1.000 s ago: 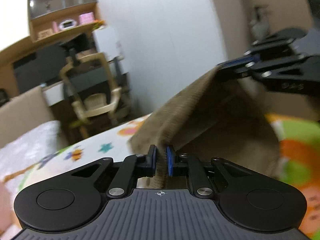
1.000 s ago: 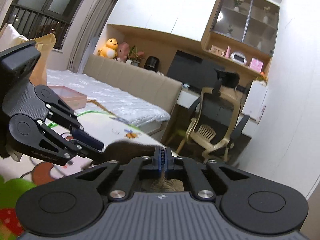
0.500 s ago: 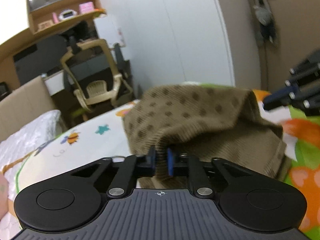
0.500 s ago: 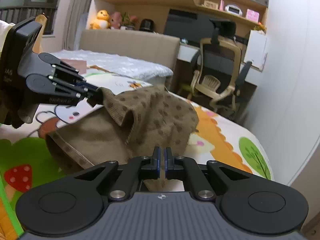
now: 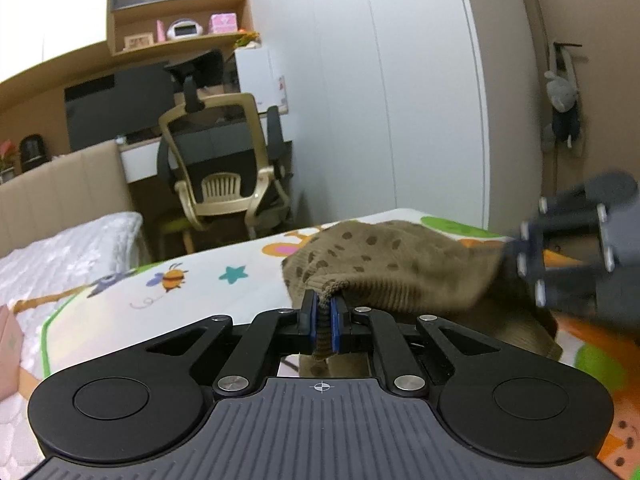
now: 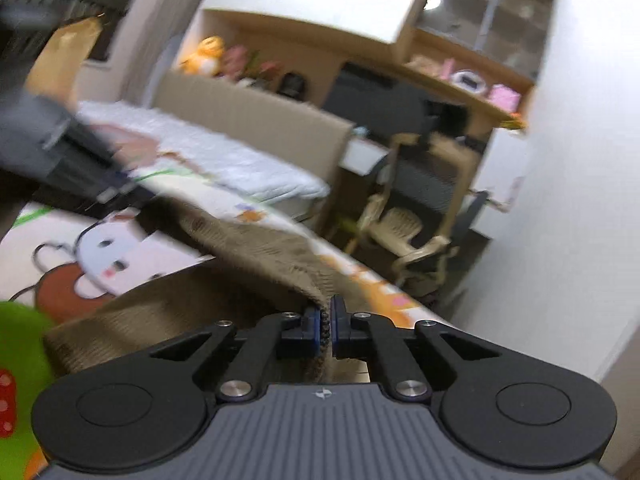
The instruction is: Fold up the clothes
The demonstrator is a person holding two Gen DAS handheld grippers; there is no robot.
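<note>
A bedroom, seen from two cameras that look along hand-held grippers. The largest surface is a play mat [image 5: 120, 292], smooth and white with bright cartoon prints: a bee, a teal star, a mouse face, green and orange patches. It carries the clothing. Beside the mat's left edge runs a bed with a white quilted cover [image 5: 68, 248] and a tan padded headboard [image 5: 60, 196]. A tall white wardrobe [image 5: 380, 92] stands past the mat's far edge.

On the mat lies a brown garment [image 5: 392, 264], soft ribbed corduroy with darker round dots on one face. It is bunched and humped, partly lifted off the mat, with a hemmed edge curling over itself.

The left gripper [image 5: 323, 320] is black with blue pads, and its jaws are clamped on a thick fold of the garment's hem; the cloth bulges up from between the pads and spreads away to the right. The right gripper [image 6: 329, 328] likewise pinches a raised ridge of the same cloth, which drapes down to the left onto the mat. In the left camera, the right gripper [image 5: 512, 256] shows blurred at the right edge, against the garment's far side.

Beyond the mat's far edge stands a beige office chair [image 5: 228, 168] with black armrests at a white desk. A wooden shelf [image 5: 180, 40] above holds a small clock and a pink box. The right camera's view is motion-blurred.
</note>
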